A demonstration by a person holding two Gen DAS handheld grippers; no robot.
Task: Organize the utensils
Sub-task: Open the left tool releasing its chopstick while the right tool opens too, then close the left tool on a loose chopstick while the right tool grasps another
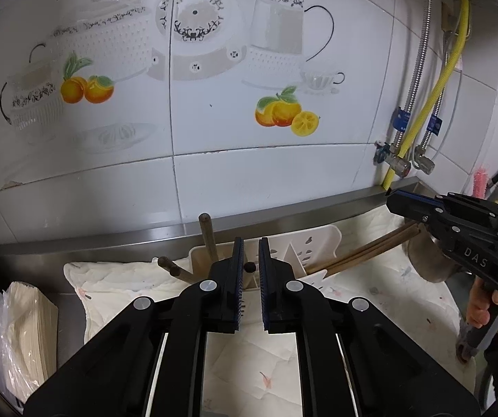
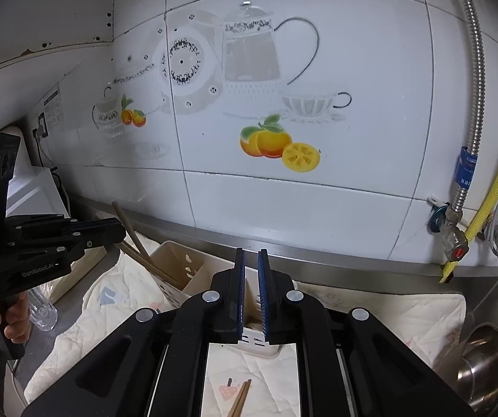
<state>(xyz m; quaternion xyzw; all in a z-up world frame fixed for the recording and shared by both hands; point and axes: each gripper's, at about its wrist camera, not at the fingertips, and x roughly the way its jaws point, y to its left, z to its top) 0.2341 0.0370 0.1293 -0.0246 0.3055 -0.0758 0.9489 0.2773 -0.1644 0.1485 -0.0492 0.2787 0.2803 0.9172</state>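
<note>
A cream plastic utensil holder (image 1: 297, 243) lies on a white quilted cloth (image 1: 259, 365) by the steel back ledge; it also shows in the right wrist view (image 2: 179, 260). Brown wooden chopsticks (image 1: 363, 248) stick out of it to the right, and round wooden handles (image 1: 207, 232) stick out on its left. My left gripper (image 1: 250, 271) hovers just above the holder, jaws slightly apart and empty. My right gripper (image 2: 250, 285) hangs above the holder's other end, jaws slightly apart, empty. Two loose chopstick tips (image 2: 240, 399) lie on the cloth beneath it.
The tiled wall (image 1: 214, 173) with hoses and valves (image 1: 401, 160) stands right behind. A stack of bagged paper (image 1: 23, 333) sits at the left. A steel pot (image 2: 485, 365) lies at the right, a clear glass (image 2: 42, 309) at the left.
</note>
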